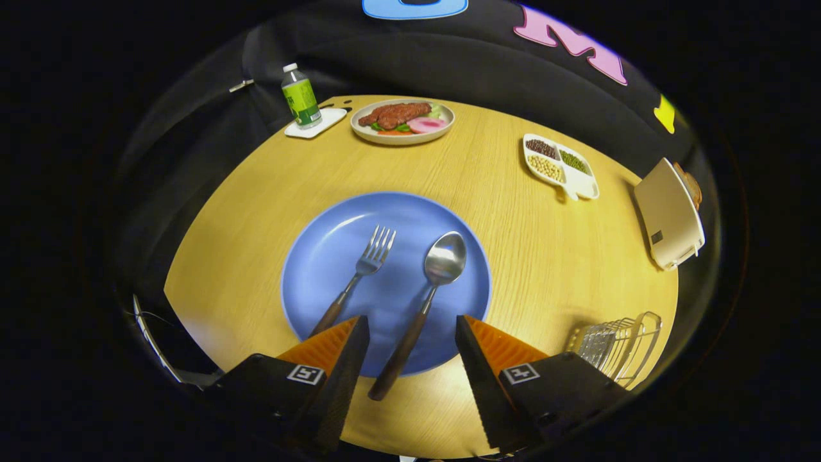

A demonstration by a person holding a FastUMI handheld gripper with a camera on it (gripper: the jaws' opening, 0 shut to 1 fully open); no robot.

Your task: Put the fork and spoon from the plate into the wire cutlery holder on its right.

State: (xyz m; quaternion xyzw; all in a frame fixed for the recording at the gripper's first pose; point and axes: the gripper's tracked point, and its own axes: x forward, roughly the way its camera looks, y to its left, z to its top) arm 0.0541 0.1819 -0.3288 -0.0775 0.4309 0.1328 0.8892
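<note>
The gripper [412, 327] hangs released above the blue plate [321, 256], the spoon [428, 290] handle between its fingers. The fork [360, 272] lies left; the wire cutlery holder [617, 346] sits at the table's [513, 218] right edge.

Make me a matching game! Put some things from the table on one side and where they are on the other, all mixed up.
Things:
1. spoon
2. fork
3. bottle
4. wire holder

Places:
A. standing on a white coaster at the far side of the table
B. on the blue plate, handle running back between the open fingers
C. on the table right of the plate, beside the right finger
D. on the blue plate, handle ending at the left finger

Pairs: 1-B, 2-D, 3-A, 4-C
</note>
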